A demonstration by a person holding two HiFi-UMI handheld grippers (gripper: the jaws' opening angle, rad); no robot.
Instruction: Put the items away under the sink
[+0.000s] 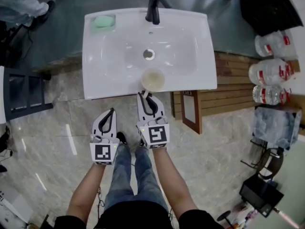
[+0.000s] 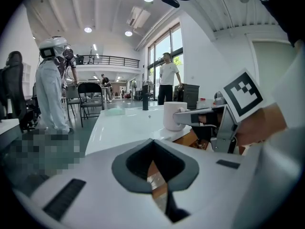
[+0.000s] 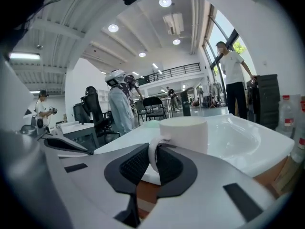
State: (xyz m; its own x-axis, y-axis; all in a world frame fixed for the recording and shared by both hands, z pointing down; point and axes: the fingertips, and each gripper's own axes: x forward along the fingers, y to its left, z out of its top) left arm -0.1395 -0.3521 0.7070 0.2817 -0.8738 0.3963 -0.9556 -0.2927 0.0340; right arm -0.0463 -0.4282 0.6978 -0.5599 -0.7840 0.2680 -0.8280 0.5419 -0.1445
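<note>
A white mug (image 1: 152,79) stands on the front rim of the white sink (image 1: 114,42). My right gripper (image 1: 144,95) reaches it from the near side. In the right gripper view the mug's handle (image 3: 153,151) sits between the dark pads, and the right gripper (image 3: 153,155) is shut on it. My left gripper (image 1: 112,110) hangs to the left, below the sink's front edge, shut with nothing in it. In the left gripper view its jaws (image 2: 152,142) meet at the tips, and the mug (image 2: 174,115) shows ahead to the right.
A black faucet (image 1: 153,7) and a green soap bar (image 1: 103,21) sit at the sink's back. A wooden cabinet door (image 1: 190,111) stands open to the right under the sink. Large water bottles (image 1: 271,70) line the right side. A dark shelf unit (image 1: 24,92) stands at left.
</note>
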